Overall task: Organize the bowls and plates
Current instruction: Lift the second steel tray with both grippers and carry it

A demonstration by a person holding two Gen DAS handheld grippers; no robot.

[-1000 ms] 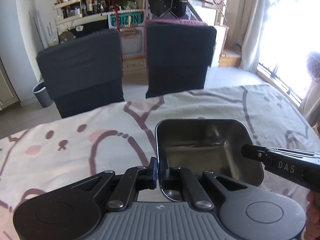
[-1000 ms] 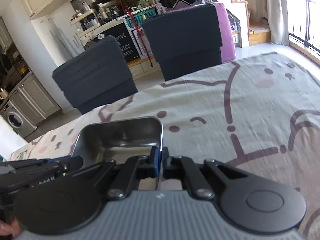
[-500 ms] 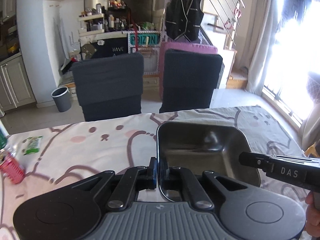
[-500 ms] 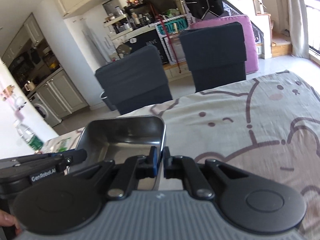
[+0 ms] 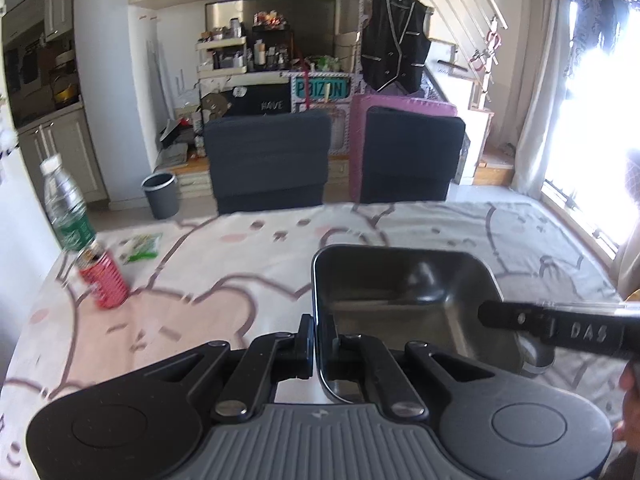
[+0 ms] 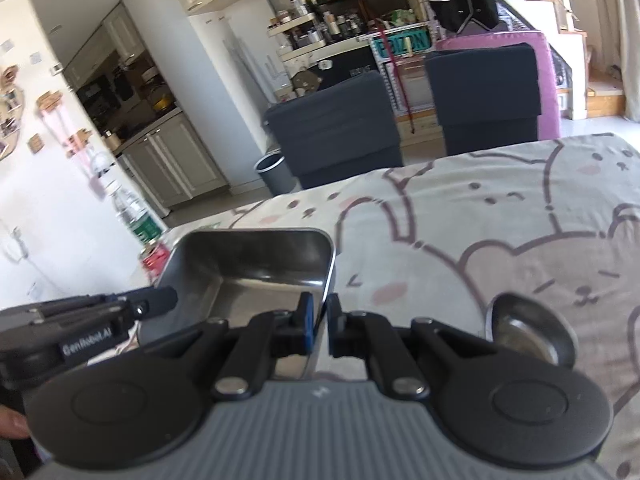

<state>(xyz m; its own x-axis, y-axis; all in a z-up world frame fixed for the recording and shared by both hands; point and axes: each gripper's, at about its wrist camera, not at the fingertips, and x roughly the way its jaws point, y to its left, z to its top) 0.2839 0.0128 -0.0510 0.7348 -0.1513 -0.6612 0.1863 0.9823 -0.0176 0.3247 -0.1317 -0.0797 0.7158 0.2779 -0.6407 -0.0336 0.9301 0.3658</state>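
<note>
A rectangular stainless-steel tray (image 5: pixel 404 300) is held above the cartoon-print-covered counter (image 5: pixel 240 264), its left rim pinched by the left gripper (image 5: pixel 318 338) and its right rim by the right gripper (image 6: pixel 319 326), the jaws of both pressed onto the thin wall. Its long axis is judged to run forward, away from both jaws. To the tray's right a small round steel bowl (image 6: pixel 528 330) is seen resting on the counter, nearer the right gripper.

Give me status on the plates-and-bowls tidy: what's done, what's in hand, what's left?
Done: nothing visibly stacked or put away in these views. In hand: the rectangular steel tray, pinched on its left wall by the left gripper and on its right wall by the right gripper, over the cartoon tablecloth. Left: set the tray down, and the small round steel bowl lies loose on the cloth.
</note>
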